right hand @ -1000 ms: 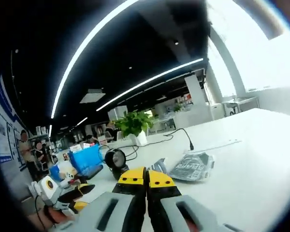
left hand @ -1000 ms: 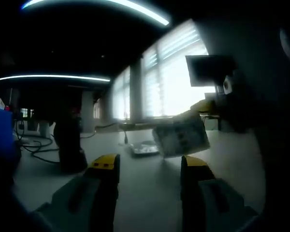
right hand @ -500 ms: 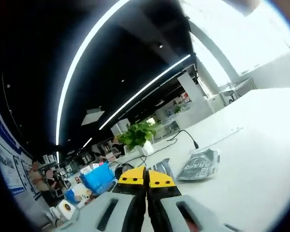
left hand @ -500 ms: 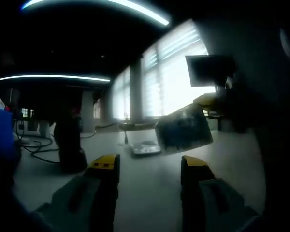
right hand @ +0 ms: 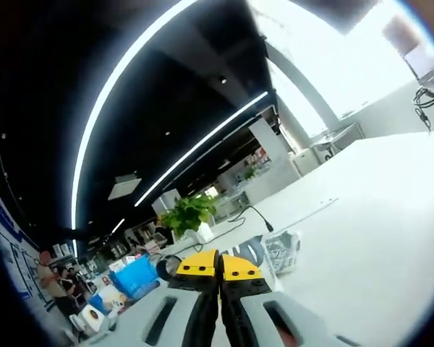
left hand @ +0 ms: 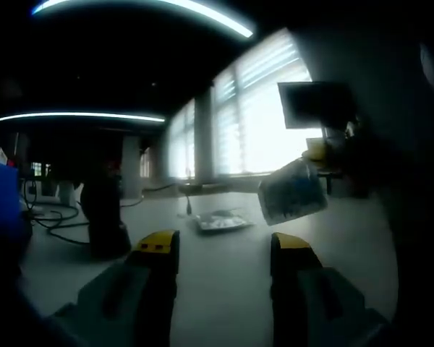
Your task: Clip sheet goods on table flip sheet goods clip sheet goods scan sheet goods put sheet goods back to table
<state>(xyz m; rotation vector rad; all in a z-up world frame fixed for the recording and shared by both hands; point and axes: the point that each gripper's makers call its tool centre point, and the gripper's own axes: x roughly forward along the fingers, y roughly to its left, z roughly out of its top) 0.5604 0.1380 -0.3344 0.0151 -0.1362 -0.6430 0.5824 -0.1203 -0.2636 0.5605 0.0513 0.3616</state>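
In the left gripper view, my left gripper [left hand: 220, 246] is hanging released over the white table [left hand: 224, 289], its yellow-tipped jaws well apart, with a dark upright object [left hand: 105, 217] standing to its left and a flat packet [left hand: 218, 221] lying on the table ahead. To the right, my right gripper [left hand: 320, 150] is holding a sheet packet [left hand: 292, 192] up in the air above the table, in front of the bright window [left hand: 264, 116]. In the right gripper view, my right gripper [right hand: 218, 266] is pinching its jaws together on the sheet packet [right hand: 254, 251], with a potted plant [right hand: 188, 213] beyond on the left and the flat packet [right hand: 282, 249] lying on the table [right hand: 369, 217] just to the right.
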